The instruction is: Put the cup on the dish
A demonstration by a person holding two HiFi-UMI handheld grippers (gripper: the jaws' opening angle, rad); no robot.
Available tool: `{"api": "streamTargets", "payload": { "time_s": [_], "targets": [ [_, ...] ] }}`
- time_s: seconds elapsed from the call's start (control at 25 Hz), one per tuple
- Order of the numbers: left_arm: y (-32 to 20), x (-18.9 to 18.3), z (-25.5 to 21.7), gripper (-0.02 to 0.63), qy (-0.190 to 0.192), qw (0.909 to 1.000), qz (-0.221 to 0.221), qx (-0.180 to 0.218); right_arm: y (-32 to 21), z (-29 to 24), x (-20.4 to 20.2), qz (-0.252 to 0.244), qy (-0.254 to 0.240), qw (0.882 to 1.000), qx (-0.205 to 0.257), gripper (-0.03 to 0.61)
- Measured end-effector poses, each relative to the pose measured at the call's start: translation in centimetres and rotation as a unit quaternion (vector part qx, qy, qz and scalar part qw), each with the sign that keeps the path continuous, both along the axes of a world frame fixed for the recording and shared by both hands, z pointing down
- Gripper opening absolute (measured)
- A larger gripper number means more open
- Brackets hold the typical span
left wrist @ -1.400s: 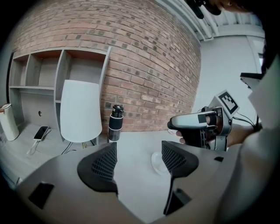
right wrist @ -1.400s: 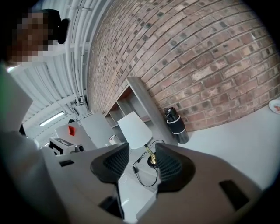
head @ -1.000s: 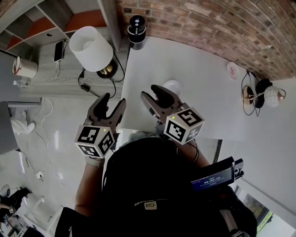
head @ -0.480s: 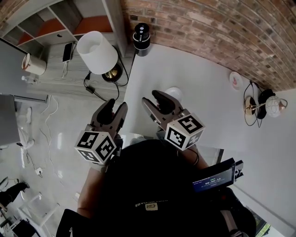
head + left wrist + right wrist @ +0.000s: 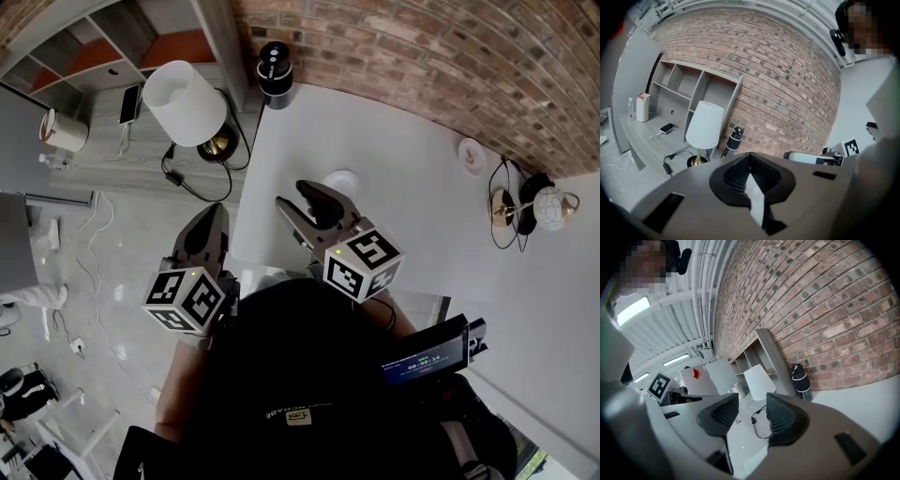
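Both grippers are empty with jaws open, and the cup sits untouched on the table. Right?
Not quite. The left gripper is shut: the left gripper view shows its jaws just closed together, nothing between them. The right gripper is open and empty, and the cup sits untouched on the table.

On the table (image 5: 403, 131) we count one cup (image 5: 343, 178), one dish (image 5: 472, 150) and one black bottle (image 5: 275, 64). Beside it we count one white lamp (image 5: 183, 101) and two grippers: left gripper (image 5: 214, 214), right gripper (image 5: 294, 195).
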State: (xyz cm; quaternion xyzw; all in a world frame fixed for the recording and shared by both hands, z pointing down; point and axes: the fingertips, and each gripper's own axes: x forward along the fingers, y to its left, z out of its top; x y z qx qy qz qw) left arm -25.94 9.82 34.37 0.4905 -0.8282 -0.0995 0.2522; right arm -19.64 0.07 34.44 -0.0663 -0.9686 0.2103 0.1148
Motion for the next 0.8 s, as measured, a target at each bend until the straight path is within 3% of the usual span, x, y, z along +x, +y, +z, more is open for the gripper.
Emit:
{"api": "streamTargets", "payload": {
  "time_s": [0.32, 0.8],
  "targets": [
    [-1.0, 1.4, -0.6, 0.005, -0.012, 0.9997, 0.018, 0.007, -0.4, 0.2, 0.8, 0.005, 0.006, 1.0, -0.01, 0.187],
    [-2.6, 3.4, 0.3, 0.005, 0.023, 0.9977, 0.061, 0.018, -1.4, 0.7, 2.1, 0.017, 0.009, 1.0, -0.013, 0.187]
  ]
}}
